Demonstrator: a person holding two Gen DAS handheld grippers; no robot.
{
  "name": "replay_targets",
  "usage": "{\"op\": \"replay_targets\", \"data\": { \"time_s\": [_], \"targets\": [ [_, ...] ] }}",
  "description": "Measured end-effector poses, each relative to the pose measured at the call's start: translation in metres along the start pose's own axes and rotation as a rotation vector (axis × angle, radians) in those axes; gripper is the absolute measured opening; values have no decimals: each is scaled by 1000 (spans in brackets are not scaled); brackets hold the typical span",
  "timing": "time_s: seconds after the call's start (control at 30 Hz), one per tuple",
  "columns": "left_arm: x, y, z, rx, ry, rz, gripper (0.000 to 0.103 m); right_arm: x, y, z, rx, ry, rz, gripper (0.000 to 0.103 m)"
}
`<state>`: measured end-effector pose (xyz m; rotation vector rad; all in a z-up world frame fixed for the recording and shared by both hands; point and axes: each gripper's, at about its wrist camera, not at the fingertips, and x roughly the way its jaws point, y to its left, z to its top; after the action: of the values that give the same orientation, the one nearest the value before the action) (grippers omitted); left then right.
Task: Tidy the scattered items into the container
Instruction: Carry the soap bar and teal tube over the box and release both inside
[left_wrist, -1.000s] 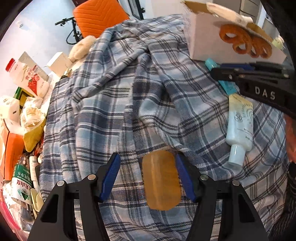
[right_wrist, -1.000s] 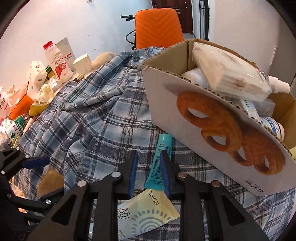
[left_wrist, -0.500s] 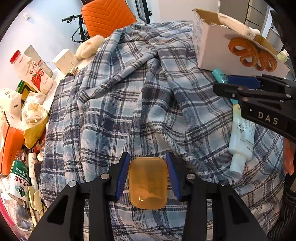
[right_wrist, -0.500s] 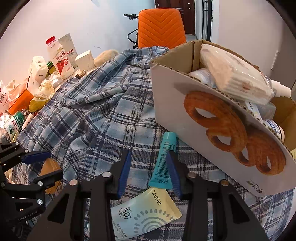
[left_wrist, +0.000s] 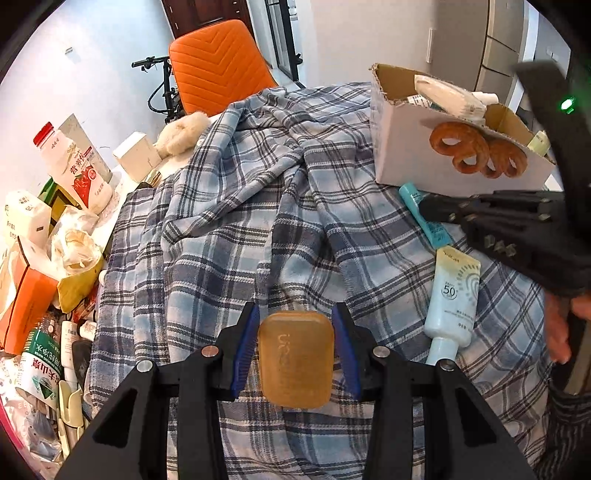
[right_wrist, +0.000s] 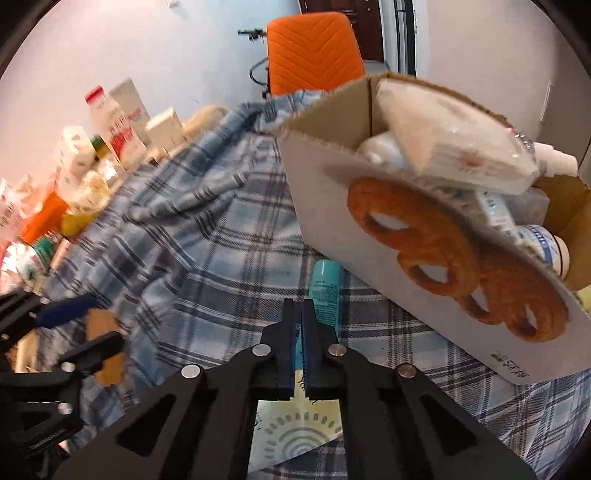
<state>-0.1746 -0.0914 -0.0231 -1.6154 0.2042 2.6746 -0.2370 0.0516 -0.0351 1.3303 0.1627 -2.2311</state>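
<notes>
An amber soap bar (left_wrist: 293, 360) hangs just above the plaid cloth (left_wrist: 229, 229), and my left gripper (left_wrist: 295, 317) is shut on it, blue pads on both sides. The cardboard box (left_wrist: 406, 162) with a pretzel print stands at the far right and holds several items. Before it lie a teal tube (left_wrist: 430, 225) and a pale sunscreen tube (left_wrist: 452, 295). My right gripper (right_wrist: 298, 314) is shut, its pads together, with the teal tube (right_wrist: 324, 288) just beyond and right of its tip. Nothing shows between those pads. The box (right_wrist: 332, 206) is close on its right.
Clutter lines the left edge: a strawberry milk bottle (left_wrist: 74, 166), small white boxes (left_wrist: 136, 155), an orange carton (left_wrist: 26, 302) and a green bottle (left_wrist: 38, 365). An orange chair (left_wrist: 218, 70) stands behind. A person's hand (left_wrist: 557, 332) holds the right gripper.
The left jaws closed on the soap bar and raised it off the cloth. The right jaws closed fully; the teal tube, earlier between them, now shows beside the right finger.
</notes>
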Motion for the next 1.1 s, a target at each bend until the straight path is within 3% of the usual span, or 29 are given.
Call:
{"op": "replay_targets", "data": {
  "time_s": [0.2, 0.3, 0.37, 0.5, 0.7, 0.8, 0.87, 1.0, 1.1],
  "targets": [
    [5, 3, 0, -14, 11, 18, 43, 2, 7, -1, -23, -17, -45, 6],
    [3, 5, -1, -20, 9, 8, 43, -4, 7, 1, -29, -50, -84, 28],
    [2, 7, 0, -26, 5, 9, 43, -8, 6, 1, -31, -75, -96, 54],
    [3, 7, 0, -32, 4, 10, 43, -6, -1, 2, -5, -67, -73, 54],
    [-3, 12, 3, -72, -36, 2, 43, 11, -2, 1, -21, -14, -145, 54],
    [-1, 13, 4, -83, -36, -3, 43, 15, -3, -1, -19, 4, -136, 43],
    [2, 13, 5, -88, -30, -2, 43, 14, -4, -1, -21, 1, -154, 23],
    [5, 15, 7, -104, -34, -7, 43, 4, -16, 0, 53, -15, -36, 21],
    [3, 15, 8, -122, -54, -16, 43, -15, -17, 1, 56, -72, -27, 21]
  ]
}}
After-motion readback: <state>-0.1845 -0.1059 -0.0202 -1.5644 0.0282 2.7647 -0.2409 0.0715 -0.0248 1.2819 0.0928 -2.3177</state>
